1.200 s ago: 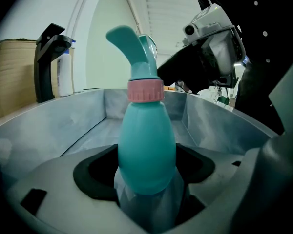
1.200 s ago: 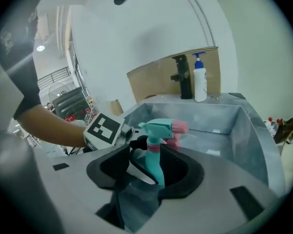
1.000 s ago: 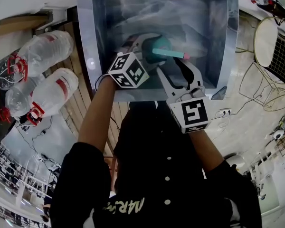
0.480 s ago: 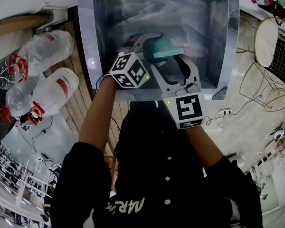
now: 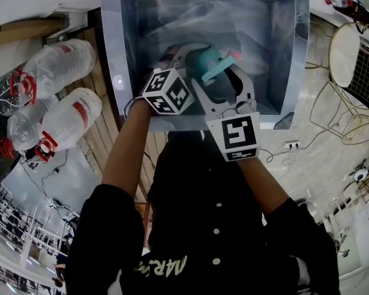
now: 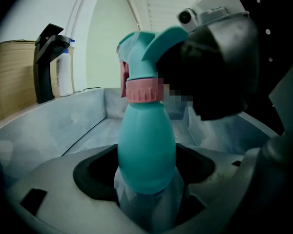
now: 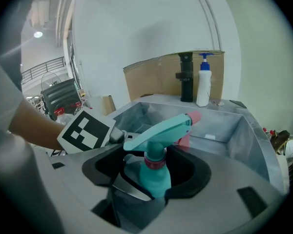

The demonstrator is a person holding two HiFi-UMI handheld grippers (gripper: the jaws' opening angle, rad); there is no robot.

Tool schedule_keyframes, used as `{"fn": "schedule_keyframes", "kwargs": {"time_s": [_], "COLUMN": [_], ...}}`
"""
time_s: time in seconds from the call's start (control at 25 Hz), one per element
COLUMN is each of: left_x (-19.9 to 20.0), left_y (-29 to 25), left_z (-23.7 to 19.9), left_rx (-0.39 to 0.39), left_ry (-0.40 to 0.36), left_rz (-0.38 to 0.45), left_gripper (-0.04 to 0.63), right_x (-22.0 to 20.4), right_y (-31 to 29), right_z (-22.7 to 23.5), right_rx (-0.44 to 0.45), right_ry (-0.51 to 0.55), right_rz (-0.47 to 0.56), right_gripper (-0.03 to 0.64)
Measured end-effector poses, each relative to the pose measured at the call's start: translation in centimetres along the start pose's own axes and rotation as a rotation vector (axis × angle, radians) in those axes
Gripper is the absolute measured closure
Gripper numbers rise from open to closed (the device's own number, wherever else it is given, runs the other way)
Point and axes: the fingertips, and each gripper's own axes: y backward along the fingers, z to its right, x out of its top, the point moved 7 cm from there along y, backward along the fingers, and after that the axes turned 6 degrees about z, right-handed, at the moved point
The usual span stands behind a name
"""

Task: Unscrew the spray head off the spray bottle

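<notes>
The left tongs [image 6: 146, 177] clamp the teal spray bottle [image 6: 146, 145] by its belly over the steel sink [image 5: 283, 54], likely so it cannot spin. The right tongs [image 7: 154, 182], jaws just opened wide, straddle the bottle below the spray head [image 7: 158, 130] without pressing, probably to re-grip. A faucet [image 7: 186, 77] and soap bottle [image 7: 203, 82] stand at twelve o'clock and water bottles [image 5: 61, 66] at nine, all clear of the work.
</notes>
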Motion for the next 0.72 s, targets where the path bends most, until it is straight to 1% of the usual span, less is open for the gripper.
{"fn": "schedule_keyframes", "kwargs": {"time_s": [0.44, 0.64, 0.72], "left_x": [0.0, 0.0, 0.0], "left_y": [0.0, 0.0, 0.0], "left_z": [0.0, 0.1, 0.1], "left_rx": [-0.001, -0.002, -0.002], "left_ry": [0.000, -0.004, -0.007], "left_rz": [-0.002, -0.004, -0.004], "left_gripper": [0.216, 0.216, 0.216], "right_x": [0.5, 0.5, 0.7], "right_y": [-0.8, -1.3, -1.6], "right_z": [0.0, 0.2, 0.2], "right_rx": [0.003, -0.011, -0.019], "right_ry": [0.013, 0.053, 0.073], "right_rz": [0.004, -0.004, -0.002], "right_gripper": [0.319, 0.341, 0.360]}}
